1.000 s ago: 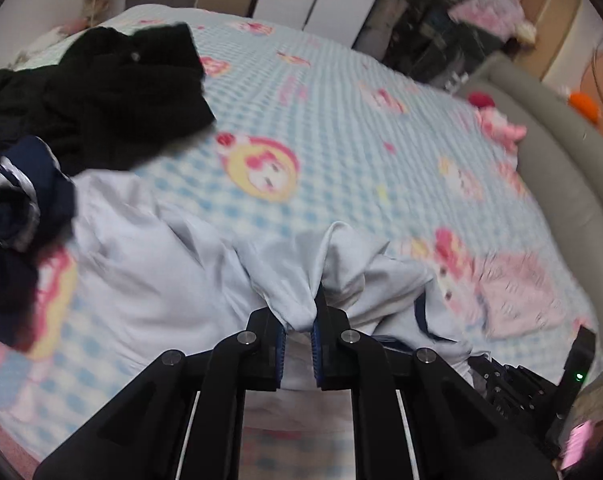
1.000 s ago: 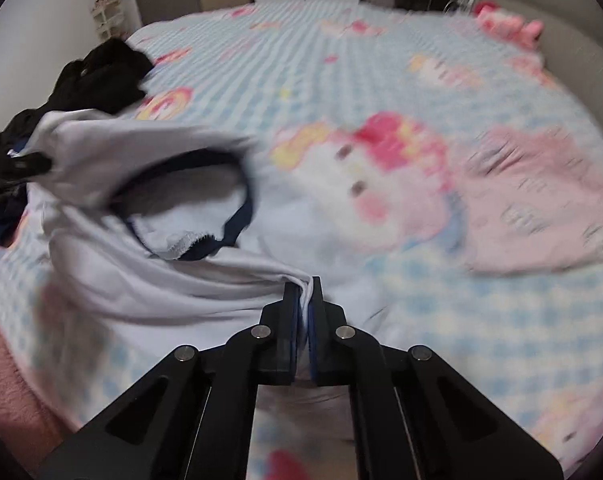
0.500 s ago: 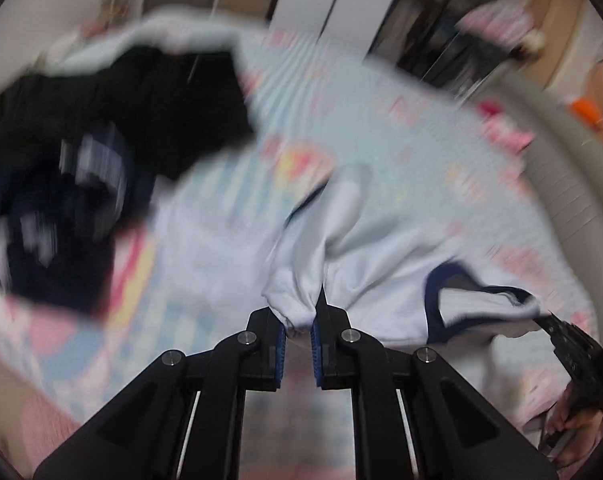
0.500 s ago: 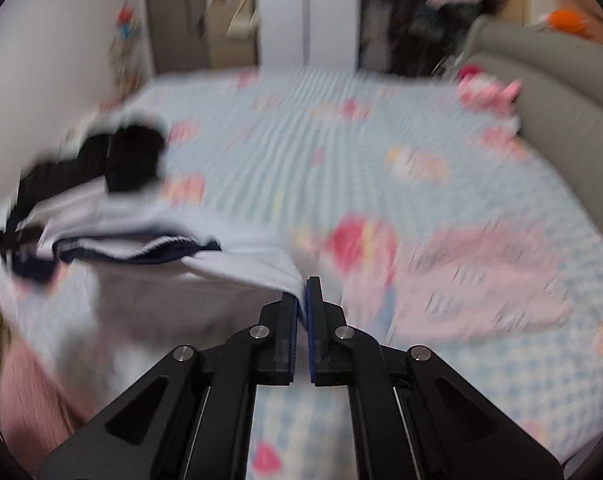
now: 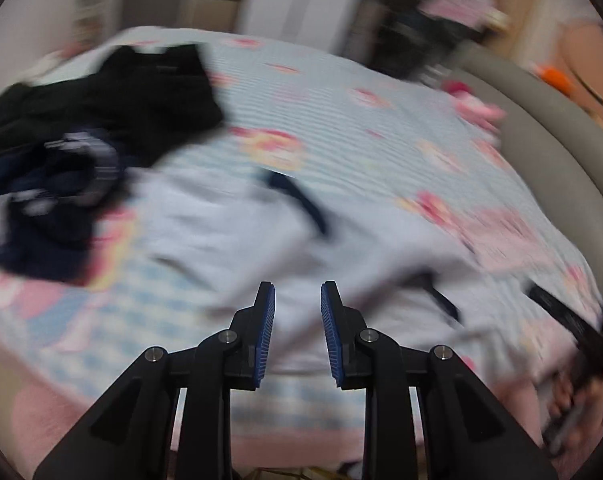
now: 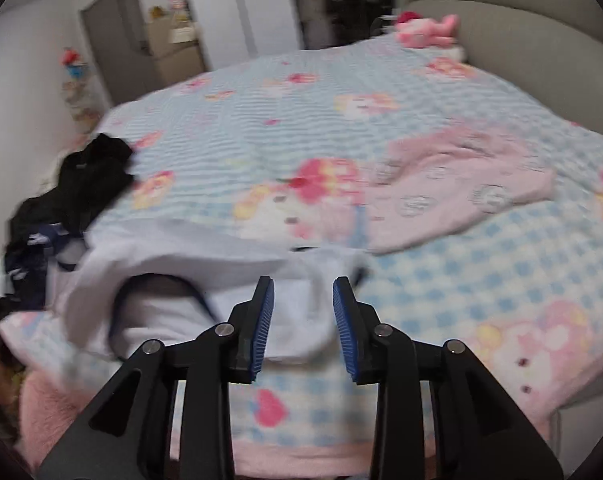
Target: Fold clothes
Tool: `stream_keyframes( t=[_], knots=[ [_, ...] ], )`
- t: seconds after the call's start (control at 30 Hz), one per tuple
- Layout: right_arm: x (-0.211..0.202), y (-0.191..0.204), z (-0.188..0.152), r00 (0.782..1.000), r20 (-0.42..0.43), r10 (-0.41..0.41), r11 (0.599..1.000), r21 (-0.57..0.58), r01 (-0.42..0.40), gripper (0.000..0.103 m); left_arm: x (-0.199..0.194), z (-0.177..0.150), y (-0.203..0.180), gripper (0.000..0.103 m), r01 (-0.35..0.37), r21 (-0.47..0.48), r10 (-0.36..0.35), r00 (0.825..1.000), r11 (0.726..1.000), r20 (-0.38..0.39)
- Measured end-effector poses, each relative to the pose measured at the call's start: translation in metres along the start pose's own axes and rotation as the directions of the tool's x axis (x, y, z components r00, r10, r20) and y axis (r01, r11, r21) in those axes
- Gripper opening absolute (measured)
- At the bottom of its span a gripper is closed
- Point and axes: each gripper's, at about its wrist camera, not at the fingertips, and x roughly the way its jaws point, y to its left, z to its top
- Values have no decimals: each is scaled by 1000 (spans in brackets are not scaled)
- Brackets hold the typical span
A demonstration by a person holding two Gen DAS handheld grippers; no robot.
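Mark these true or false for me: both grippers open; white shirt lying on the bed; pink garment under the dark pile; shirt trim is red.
1. Both the left gripper and right gripper are open. True.
2. The white shirt lies on the bed. True.
3. The pink garment lies under the dark pile. False: it lies apart, on the opposite side.
4. The shirt's trim is red. False: dark navy.

The white shirt (image 6: 173, 264) is thin matt cloth, its dark navy trim (image 5: 301, 200) slightly ribbed. The blanket (image 6: 481, 264) under it looks fleecy and soft. Both the left gripper (image 5: 297, 308) and right gripper (image 6: 303, 304) are matt black plastic with ridged blue rubbery pads (image 6: 263, 320) and shiny metal pins.
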Motion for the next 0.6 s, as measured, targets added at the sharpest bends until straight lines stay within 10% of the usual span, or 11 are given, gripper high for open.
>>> stream_keyframes(
  t=[0.2, 0.43, 0.6],
  knots=[
    [50, 60, -17, 991, -129, 26, 976, -211, -53, 41, 74, -23, -44, 41, -72, 129, 98, 973, 989, -208],
    [95, 76, -51, 974, -220, -52, 974, -226, 1, 55, 100, -33, -37, 46, -172, 133, 198, 956, 976, -218],
    [98, 58, -58, 965, -230, -125, 970, -231, 70, 25, 80, -28, -14, 34, -299, 92, 311, 936, 950, -168]
  ],
)
